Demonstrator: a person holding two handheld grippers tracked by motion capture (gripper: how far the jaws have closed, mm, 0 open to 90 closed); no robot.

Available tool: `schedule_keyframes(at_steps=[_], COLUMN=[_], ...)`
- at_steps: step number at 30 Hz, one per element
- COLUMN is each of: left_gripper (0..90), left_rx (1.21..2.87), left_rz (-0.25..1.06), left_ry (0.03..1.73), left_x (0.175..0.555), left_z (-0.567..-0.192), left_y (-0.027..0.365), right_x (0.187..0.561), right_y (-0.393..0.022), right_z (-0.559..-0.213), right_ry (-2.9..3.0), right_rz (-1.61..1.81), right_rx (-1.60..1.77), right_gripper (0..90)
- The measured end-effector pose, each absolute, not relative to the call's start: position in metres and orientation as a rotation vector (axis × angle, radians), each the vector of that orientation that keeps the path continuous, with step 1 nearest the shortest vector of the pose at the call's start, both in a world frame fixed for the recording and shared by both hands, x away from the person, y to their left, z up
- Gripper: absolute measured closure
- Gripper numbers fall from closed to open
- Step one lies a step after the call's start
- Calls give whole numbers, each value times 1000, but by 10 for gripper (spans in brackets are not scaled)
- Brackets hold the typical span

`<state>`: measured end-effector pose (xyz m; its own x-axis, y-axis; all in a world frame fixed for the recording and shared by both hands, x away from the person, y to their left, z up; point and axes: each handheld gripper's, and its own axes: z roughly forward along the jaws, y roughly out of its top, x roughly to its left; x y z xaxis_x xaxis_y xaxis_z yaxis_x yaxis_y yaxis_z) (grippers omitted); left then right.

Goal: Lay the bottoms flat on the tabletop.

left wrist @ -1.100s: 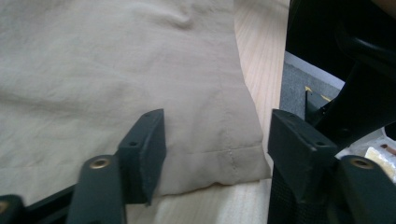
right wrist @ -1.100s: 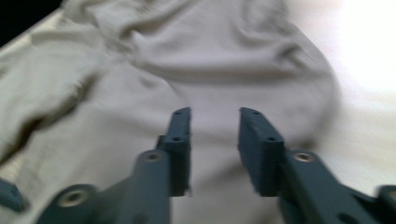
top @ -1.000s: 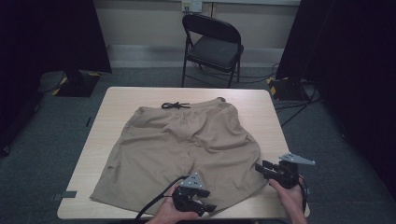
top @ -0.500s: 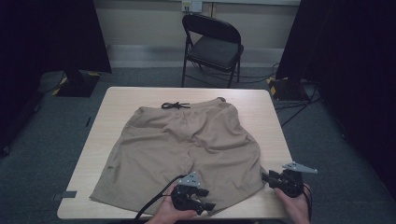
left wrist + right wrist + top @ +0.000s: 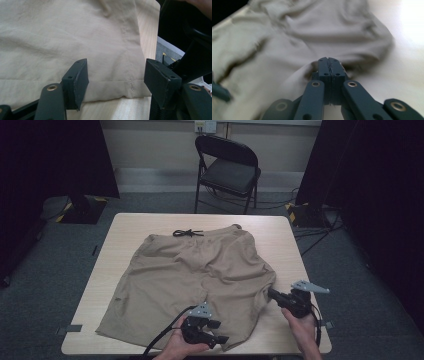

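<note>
Khaki shorts [image 5: 200, 270] lie flat on the light wooden table [image 5: 285, 232], waistband at the far side. My left gripper [image 5: 218, 332] rests at the near hem of the right leg. In the left gripper view the shorts [image 5: 75, 32] run under my left gripper [image 5: 116, 72]. Its jaws have just been opening and stand wide, with the hem between them and untouched. My right gripper [image 5: 273, 293] is at the right leg's outer edge. In the right gripper view my right gripper [image 5: 328, 60] has just closed, and the shorts [image 5: 324, 30] bunch up at its tips.
A black drawstring [image 5: 187, 233] lies at the waistband. A black folding chair [image 5: 227, 170] stands beyond the table's far edge. Cables run over the grey carpet [image 5: 320, 235] at the right. Bare tabletop flanks the shorts on both sides.
My right gripper has moved in from the table's right side to the shorts' outer edge and shut there. My left gripper has stayed in place at the hem.
</note>
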<state>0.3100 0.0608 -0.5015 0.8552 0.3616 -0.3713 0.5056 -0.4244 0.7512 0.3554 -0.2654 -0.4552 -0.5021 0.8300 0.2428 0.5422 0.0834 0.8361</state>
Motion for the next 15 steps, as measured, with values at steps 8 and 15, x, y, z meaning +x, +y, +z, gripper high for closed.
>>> schedule_keyframes(at_steps=[8,15], left_gripper=[300,281], left_rx=[2042,2021], left_rz=[-205,-207], left_ry=[637,650], left_x=[311,312], left_z=[-502,-501], left_y=[63,67], right_x=[412,452], right_y=[-207,-188], right_z=[-436,-425], right_ry=[2112,2088], right_rz=[1441,1431], right_rx=[1282,1302], right_gripper=[900,900])
